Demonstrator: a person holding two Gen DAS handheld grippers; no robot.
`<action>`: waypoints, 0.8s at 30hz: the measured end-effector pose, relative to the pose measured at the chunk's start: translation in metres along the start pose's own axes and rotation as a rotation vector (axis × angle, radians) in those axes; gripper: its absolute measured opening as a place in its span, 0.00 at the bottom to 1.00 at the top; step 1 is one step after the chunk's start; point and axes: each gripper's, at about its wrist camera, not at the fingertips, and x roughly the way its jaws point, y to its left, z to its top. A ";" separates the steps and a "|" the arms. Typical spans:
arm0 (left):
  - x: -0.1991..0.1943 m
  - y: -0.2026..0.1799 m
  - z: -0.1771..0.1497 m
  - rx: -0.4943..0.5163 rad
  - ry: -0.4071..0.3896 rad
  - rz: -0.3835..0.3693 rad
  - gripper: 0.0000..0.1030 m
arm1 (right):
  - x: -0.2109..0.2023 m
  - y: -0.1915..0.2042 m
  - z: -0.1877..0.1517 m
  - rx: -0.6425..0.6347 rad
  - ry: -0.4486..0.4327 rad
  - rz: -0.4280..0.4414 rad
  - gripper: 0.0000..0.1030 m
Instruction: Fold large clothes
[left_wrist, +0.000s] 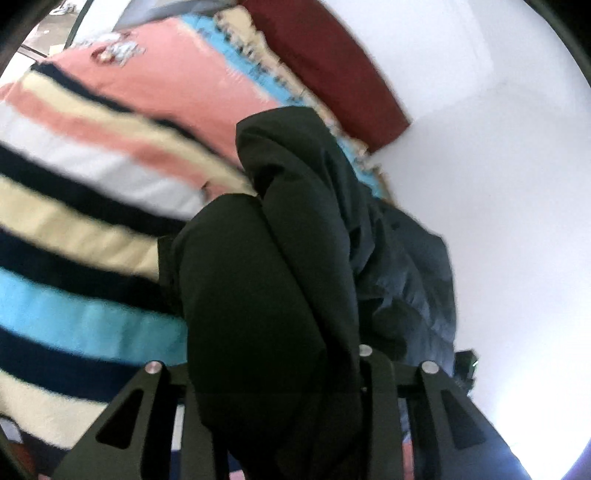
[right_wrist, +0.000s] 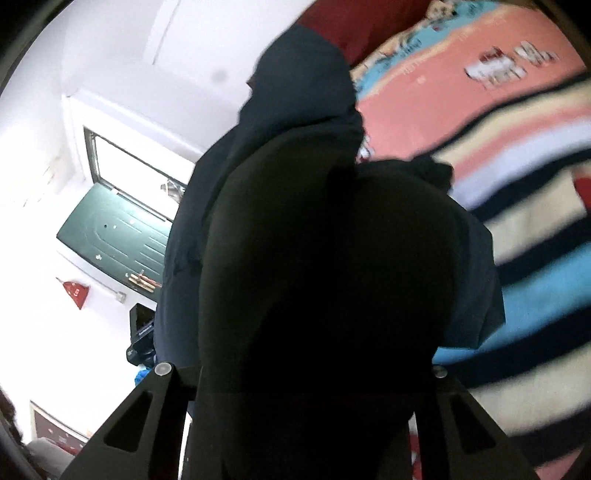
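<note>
- Between the left tongs (left_wrist: 291, 387), a bunched dark garment (left_wrist: 280, 266) is pinched, hanging above the striped blanket (left_wrist: 74, 221).
- Right tongs (right_wrist: 303, 387) likewise pinch the dark garment (right_wrist: 325, 258), which hides their tips.

This place is a bedroom in a home. A bed is covered with a striped blanket (left_wrist: 74, 206) in cream, dark blue, pink and light blue, and a pink sheet (left_wrist: 177, 77) with small prints lies beyond it. A dark red pillow (left_wrist: 332, 62) rests by the white wall (left_wrist: 498, 147). In the right wrist view there is a window (right_wrist: 129, 162) and a green door (right_wrist: 114, 236).
</note>
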 end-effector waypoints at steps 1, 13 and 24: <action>0.010 0.005 -0.004 -0.005 0.027 0.041 0.28 | 0.006 -0.010 -0.007 0.032 0.015 -0.033 0.29; 0.013 0.038 0.003 0.095 0.103 0.018 0.52 | -0.024 -0.054 -0.018 0.036 -0.052 -0.311 0.93; -0.085 0.052 0.000 0.048 -0.101 0.133 0.55 | -0.048 -0.051 -0.016 -0.008 -0.119 -0.477 0.95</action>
